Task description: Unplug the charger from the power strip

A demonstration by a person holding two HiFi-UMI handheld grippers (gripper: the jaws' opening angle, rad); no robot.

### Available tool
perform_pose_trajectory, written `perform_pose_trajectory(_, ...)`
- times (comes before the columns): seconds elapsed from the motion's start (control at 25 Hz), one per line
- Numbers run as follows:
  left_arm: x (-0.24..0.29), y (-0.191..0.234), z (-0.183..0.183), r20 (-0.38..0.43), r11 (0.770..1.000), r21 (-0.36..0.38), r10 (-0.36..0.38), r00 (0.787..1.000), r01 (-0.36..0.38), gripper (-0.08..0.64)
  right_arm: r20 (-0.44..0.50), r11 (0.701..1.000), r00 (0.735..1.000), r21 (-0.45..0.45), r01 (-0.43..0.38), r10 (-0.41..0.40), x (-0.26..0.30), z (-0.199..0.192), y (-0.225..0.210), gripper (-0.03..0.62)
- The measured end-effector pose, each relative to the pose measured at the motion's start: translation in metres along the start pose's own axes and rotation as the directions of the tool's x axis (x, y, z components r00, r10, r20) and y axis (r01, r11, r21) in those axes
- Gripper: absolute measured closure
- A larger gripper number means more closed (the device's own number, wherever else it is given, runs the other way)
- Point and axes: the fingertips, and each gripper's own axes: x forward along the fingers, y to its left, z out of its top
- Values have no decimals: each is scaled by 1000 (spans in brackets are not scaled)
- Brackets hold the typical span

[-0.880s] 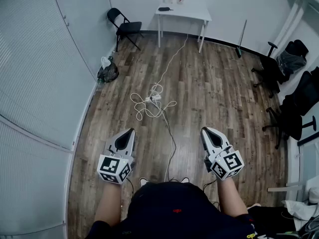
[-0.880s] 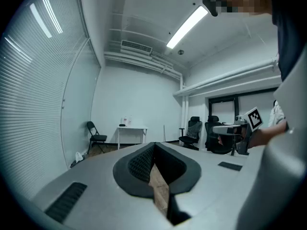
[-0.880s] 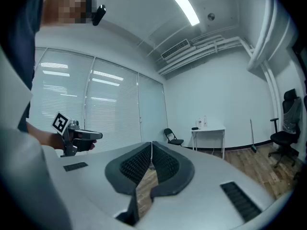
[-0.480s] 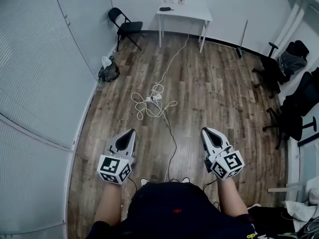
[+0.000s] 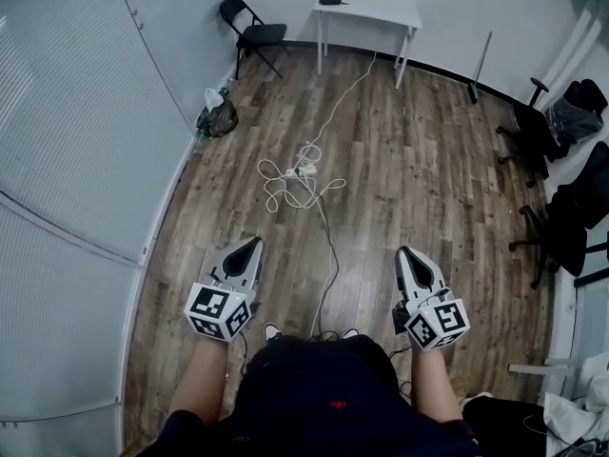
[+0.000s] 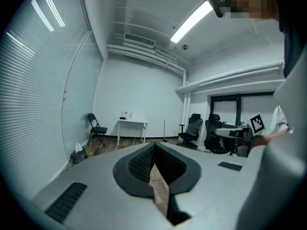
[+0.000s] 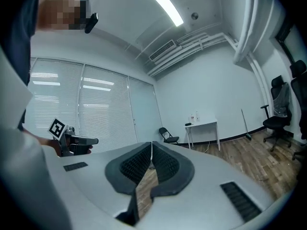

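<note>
Far ahead of me on the wood floor lies the white power strip (image 5: 299, 172), with a small charger plugged into it, inside a loose coil of white cable (image 5: 282, 190). I cannot make out the plug in detail at this distance. Low in the head view, in front of my body, are my left gripper (image 5: 254, 243) and my right gripper (image 5: 405, 252), well short of the strip. The left gripper (image 6: 153, 145) has its jaws together and nothing between them. The right gripper (image 7: 152, 145) is likewise shut and empty.
A white cord runs from the strip to a white table (image 5: 367, 11) at the far wall, and a thin dark cable (image 5: 328, 265) leads back toward my feet. A folding chair (image 5: 253, 32) and a dark bag (image 5: 218, 118) sit left; office chairs (image 5: 563, 160) stand right.
The head view has shifted a little, so the room sits slightly further right and the strip slightly higher. Both grippers stay shut in front of my body.
</note>
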Motion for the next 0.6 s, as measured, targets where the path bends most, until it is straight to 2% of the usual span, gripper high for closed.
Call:
perform_pose_trajectory(0.16, 22, -36, -6, -13, 999, 15, 31, 999, -31, 541, 10, 999, 1000, 35, -5, 4, -28, -5, -46, 568)
perform_pose_trajectory(0.36, 44, -82, -7, -25, 997, 46, 62, 998, -61, 541, -25, 998, 1000, 69, -9, 11, -61, -19, -106, 568)
perform_pose_trajectory(0.6, 63, -82, -22, -81, 994, 66, 88, 993, -83, 541, -42, 996, 999, 90, 15, -11, -59, -40, -135, 568)
